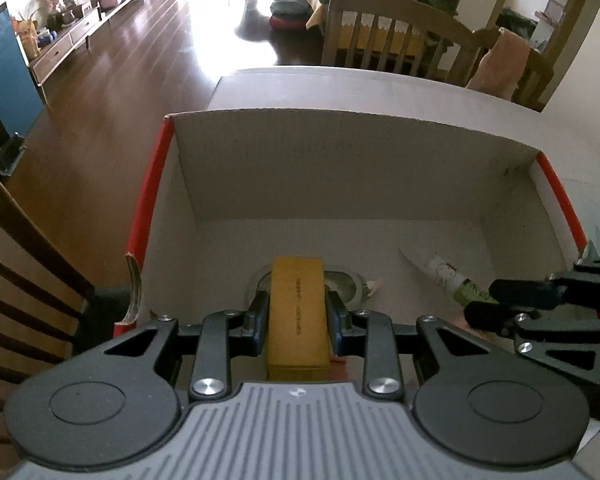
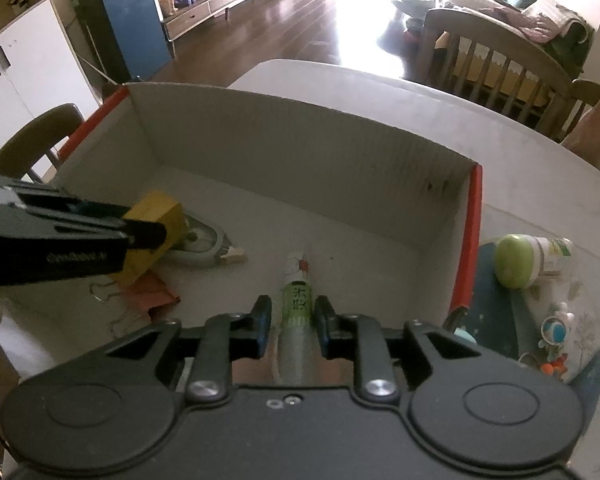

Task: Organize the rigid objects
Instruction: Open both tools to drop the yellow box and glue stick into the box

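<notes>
The left gripper (image 1: 298,312) is clamping a yellow box (image 1: 297,312) low centre, lowering it into the cardboard box (image 1: 340,152). The right gripper (image 2: 291,316) is straddling a green tube (image 2: 296,304), jaws slightly apart, seemingly releasing it

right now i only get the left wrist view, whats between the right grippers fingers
observer: a green and white tube, its nose down on the floor of the cardboard box; the right gripper has its pads slightly off the tube
operator: ok and anything outside the box past its right wall
observer: yes, a green-lidded jar lies on its side on a blue patterned tray, right beside that wall
</notes>
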